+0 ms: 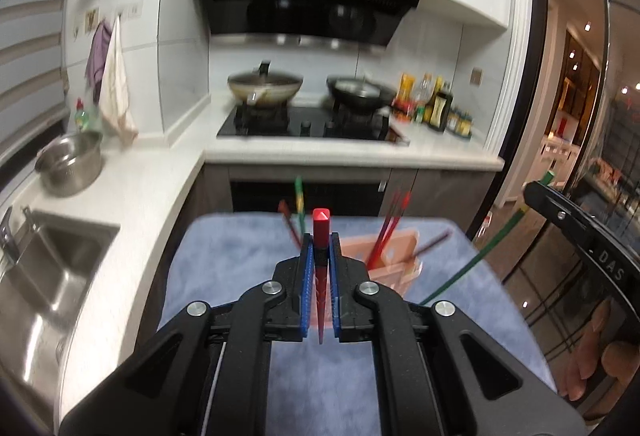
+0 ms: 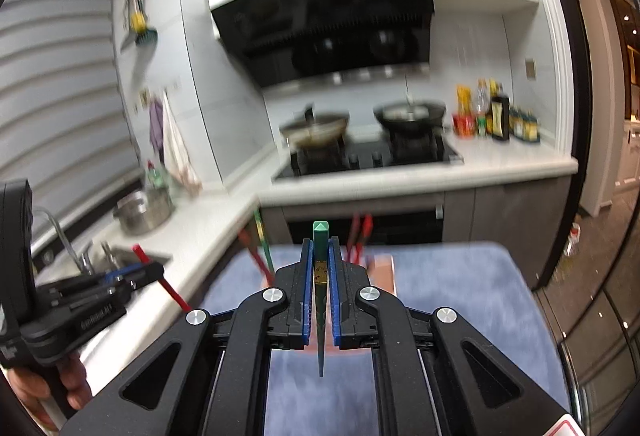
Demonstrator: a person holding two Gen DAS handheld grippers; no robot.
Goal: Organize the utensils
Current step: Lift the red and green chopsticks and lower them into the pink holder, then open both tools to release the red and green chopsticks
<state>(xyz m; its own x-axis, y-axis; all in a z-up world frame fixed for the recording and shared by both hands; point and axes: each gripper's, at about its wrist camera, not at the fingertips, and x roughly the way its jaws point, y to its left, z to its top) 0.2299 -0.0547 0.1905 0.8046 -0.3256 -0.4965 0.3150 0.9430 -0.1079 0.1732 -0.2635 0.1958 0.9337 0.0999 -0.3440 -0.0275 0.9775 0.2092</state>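
My left gripper (image 1: 320, 242) is shut on a red chopstick (image 1: 321, 224) that points forward along the fingers. My right gripper (image 2: 320, 246) is shut on a green chopstick (image 2: 320, 236). Both are held above a blue mat (image 1: 240, 244). A pink utensil holder (image 1: 394, 256) stands on the mat ahead of the left gripper, with several red chopsticks (image 1: 390, 228) in it. More red and green chopsticks (image 1: 298, 200) stand to its left. The right gripper (image 1: 576, 228) with its green chopstick (image 1: 480, 256) shows at right in the left wrist view. The left gripper (image 2: 152, 270) shows at left in the right wrist view.
A white counter (image 1: 132, 196) runs along the left with a steel sink (image 1: 48, 268) and a steel pot (image 1: 70, 164). A stove (image 1: 308, 122) with two pans sits at the back, with sauce bottles (image 1: 436, 104) beside it. A glass door (image 1: 580, 76) is at right.
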